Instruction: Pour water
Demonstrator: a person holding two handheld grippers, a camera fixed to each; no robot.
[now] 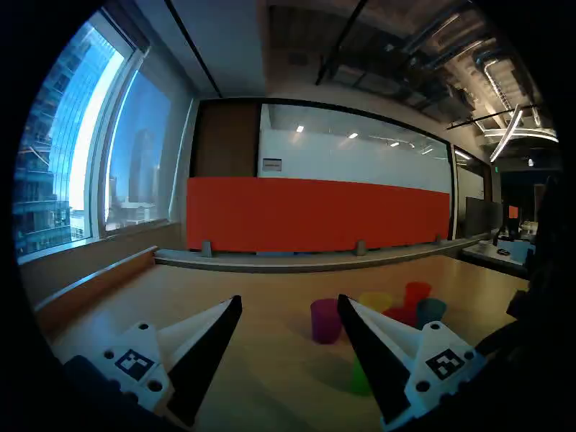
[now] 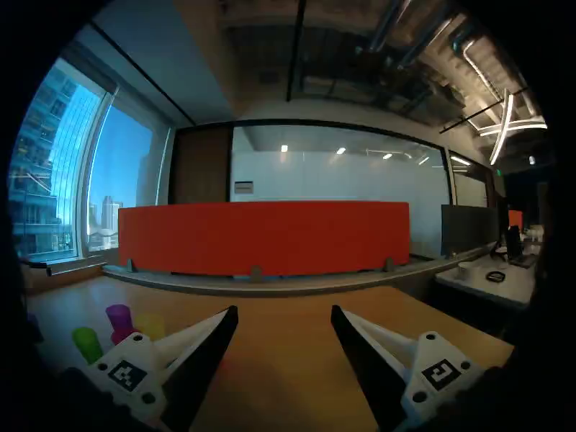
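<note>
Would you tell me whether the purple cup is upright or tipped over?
Upright: the purple cup stands vertically on the table, not on its side.

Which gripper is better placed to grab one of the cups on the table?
Left, probably. The purple cup stands ahead between the open fingers of the left gripper; for the right gripper the cups sit far off to one side.

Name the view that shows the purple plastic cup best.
Left gripper view: the purple plastic cup shows near, large and almost unblocked. Right gripper view shows it small and dim at the far left.
</note>
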